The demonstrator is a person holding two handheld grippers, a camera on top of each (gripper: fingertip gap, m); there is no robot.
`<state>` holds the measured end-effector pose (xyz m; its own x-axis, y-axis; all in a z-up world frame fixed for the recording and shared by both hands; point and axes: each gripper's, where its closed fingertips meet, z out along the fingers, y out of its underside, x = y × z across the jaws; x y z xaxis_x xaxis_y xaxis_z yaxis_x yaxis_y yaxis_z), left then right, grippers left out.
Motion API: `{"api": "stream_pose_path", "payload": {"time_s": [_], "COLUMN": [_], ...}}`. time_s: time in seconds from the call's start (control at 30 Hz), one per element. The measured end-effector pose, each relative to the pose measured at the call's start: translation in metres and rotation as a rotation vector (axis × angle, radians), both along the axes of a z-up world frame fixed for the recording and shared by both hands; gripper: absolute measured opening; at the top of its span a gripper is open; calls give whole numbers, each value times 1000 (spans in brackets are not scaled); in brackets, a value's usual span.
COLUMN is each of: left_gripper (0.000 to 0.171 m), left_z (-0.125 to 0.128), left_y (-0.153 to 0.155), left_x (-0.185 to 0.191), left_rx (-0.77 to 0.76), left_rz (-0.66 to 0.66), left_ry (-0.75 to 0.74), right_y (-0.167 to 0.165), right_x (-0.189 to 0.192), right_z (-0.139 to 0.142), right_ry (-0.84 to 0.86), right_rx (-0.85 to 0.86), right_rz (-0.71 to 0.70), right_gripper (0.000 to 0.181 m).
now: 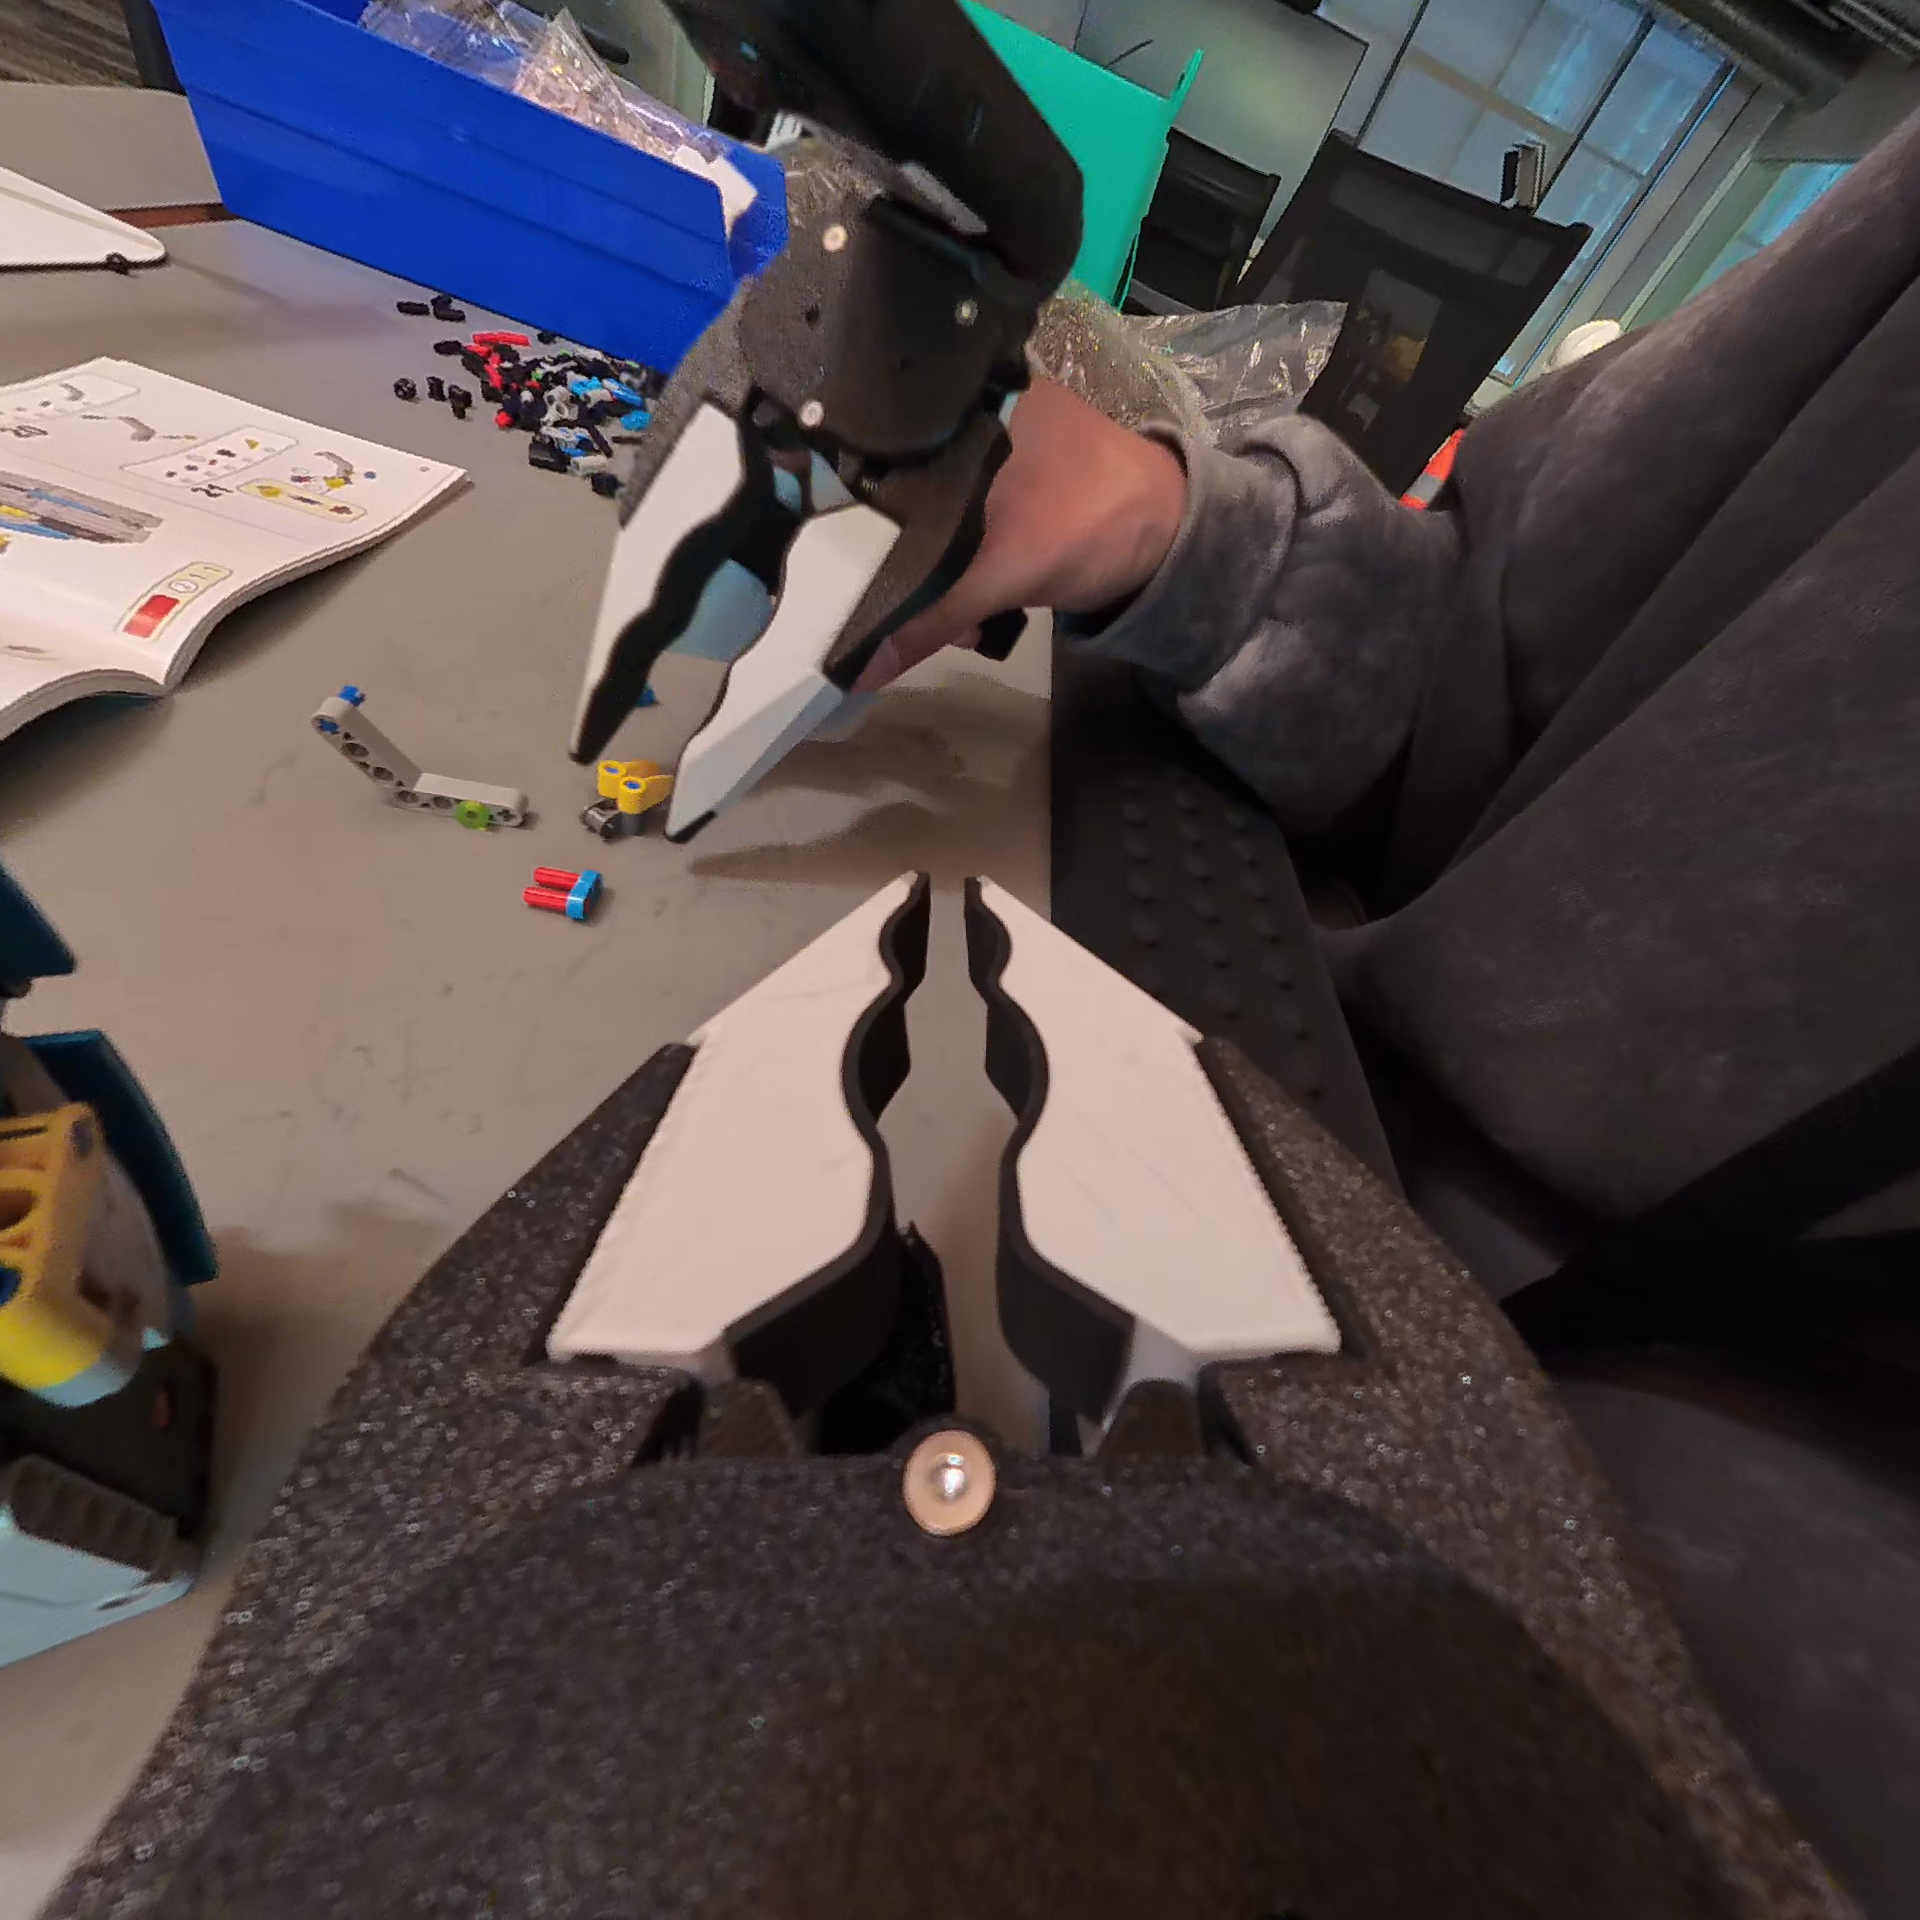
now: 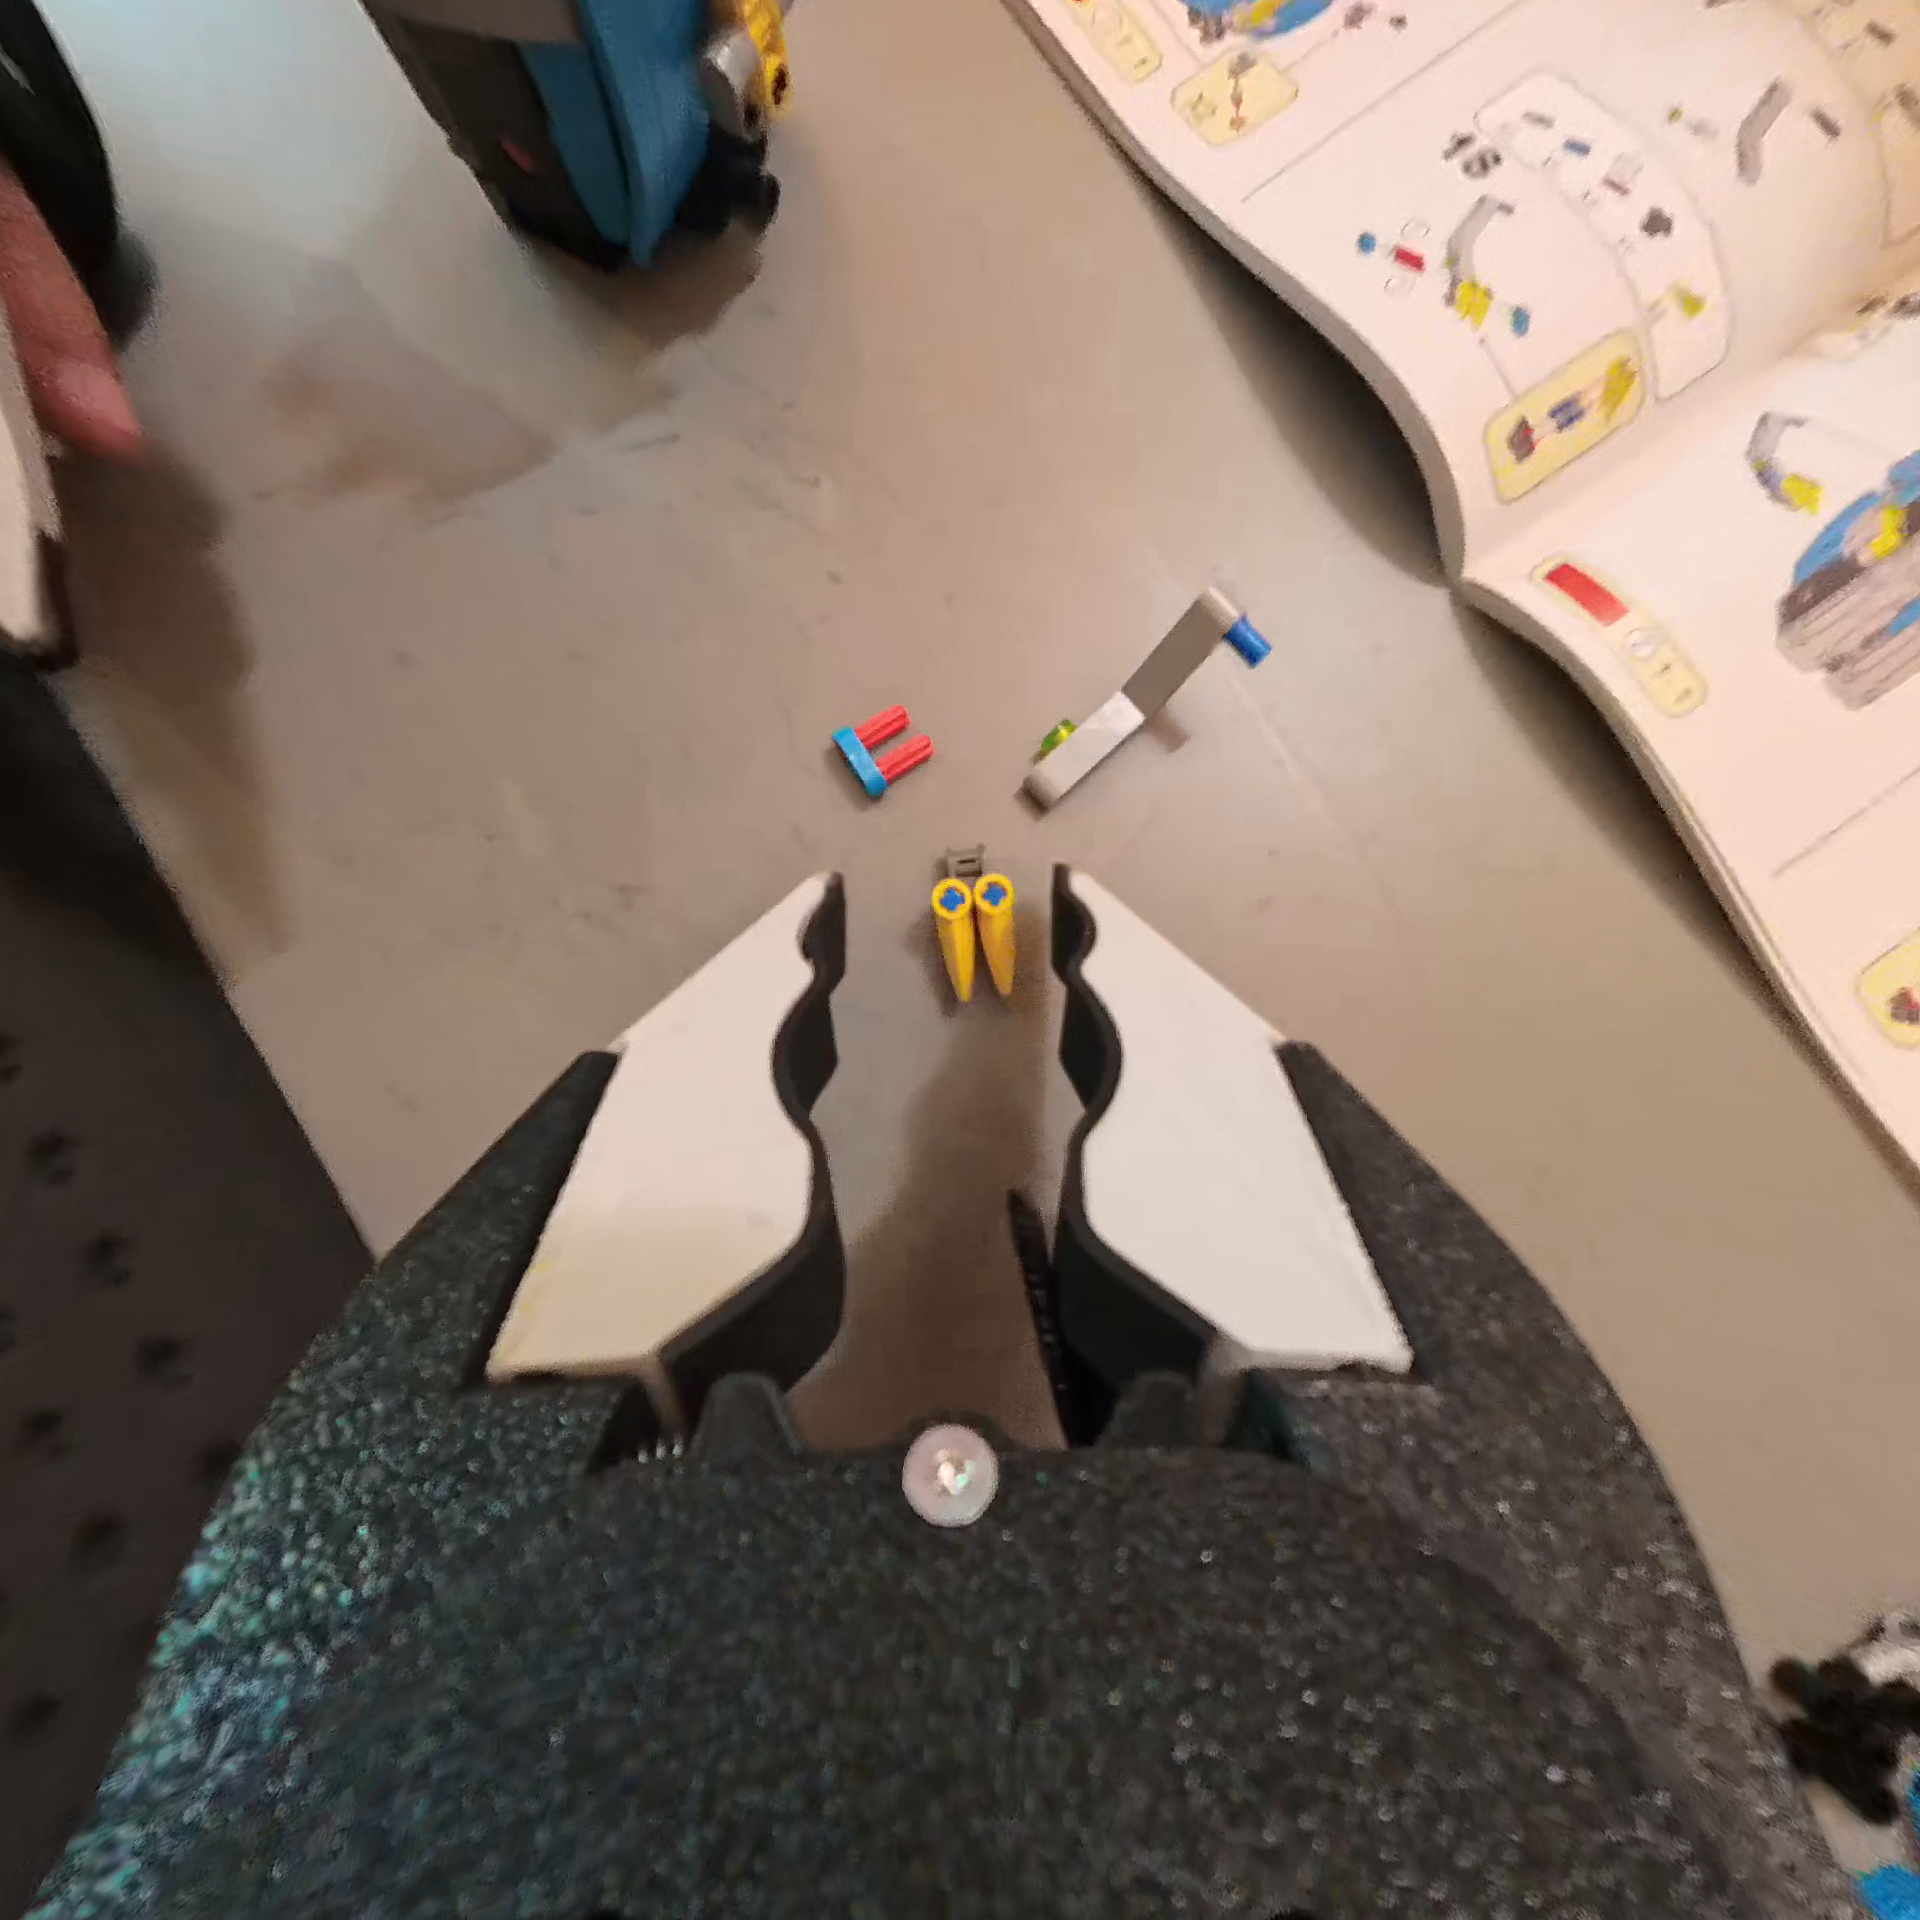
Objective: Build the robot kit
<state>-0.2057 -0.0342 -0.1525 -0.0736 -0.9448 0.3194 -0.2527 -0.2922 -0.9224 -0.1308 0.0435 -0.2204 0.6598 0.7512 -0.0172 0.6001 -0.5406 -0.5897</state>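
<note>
My right gripper (image 2: 948, 881) is open and points down at the grey table. A small yellow double-tube piece (image 2: 977, 935) with blue pin ends lies between its fingertips, not gripped. In the left wrist view the right gripper (image 1: 636, 790) hangs over the same yellow piece (image 1: 636, 781), held by a hand in a grey sleeve. A red two-pin piece with a blue connector (image 2: 883, 750) (image 1: 561, 894) and a grey bent beam (image 2: 1132, 707) (image 1: 416, 769) lie just beyond. My left gripper (image 1: 945, 883) is nearly shut and empty, low over the table.
An open instruction booklet (image 1: 156, 520) (image 2: 1558, 364) lies nearby. A blue bin (image 1: 468, 177) with plastic bags stands at the back, a pile of small parts (image 1: 551, 395) before it. A partly built blue and yellow model (image 1: 62, 1299) (image 2: 623, 125) stands at the side. A black studded mat (image 1: 1174, 935) borders the table.
</note>
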Motion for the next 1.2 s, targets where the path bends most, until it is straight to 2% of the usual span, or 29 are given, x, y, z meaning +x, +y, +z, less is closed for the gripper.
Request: {"api": "stream_pose_path", "payload": {"time_s": [0.07, 0.2, 0.37, 0.6, 0.67, 0.73, 0.83, 0.93, 1.07, 1.17, 1.2], "left_gripper": [6, 6, 6, 6, 6, 6, 6, 6, 6, 6, 6], "left_z": [0, 0, 0, 0, 0, 1, 1, 1, 0, 0, 0], "left_y": [-1, 0, 0, 0, 0, 0, -1, -1, -2, -3, -3], "left_x": [0, 0, 0, 0, 0, -1, -1, -2, -2, -1, -1], "left_rx": [6, -4, -3, -1, 1, 3, 4, 0, 11, 23, 26], "left_rz": [-1, -1, -1, -1, -1, -1, -3, -2, -3, -5, -5], "left_ry": [-2, -4, -1, -2, -3, -4, -4, -4, -2, 0, 1], "right_y": [-1, -5, -5, 5, 6, 7, 1, -4, 5, 9, 12], "right_x": [7, 15, 16, 25, 17, 16, 8, -1, 4, -9, -13], "right_z": [-4, -5, -9, -7, -6, -7, -10, -7, 6, 4, 3], "right_ry": [-19, -45, -57, -100, -52, -60, -49, -23, -77, 20, 59], "right_rx": [24, 55, 59, 71, 46, 38, 11, -6, 106, 51, 29], "right_rz": [-45, -89, -133, -338, -361, -381, -354, -336, -340, -343, -346], "right_gripper": [29, 28, 13, 13, 13, 22, 14, 22, 37, 59, 60]}}
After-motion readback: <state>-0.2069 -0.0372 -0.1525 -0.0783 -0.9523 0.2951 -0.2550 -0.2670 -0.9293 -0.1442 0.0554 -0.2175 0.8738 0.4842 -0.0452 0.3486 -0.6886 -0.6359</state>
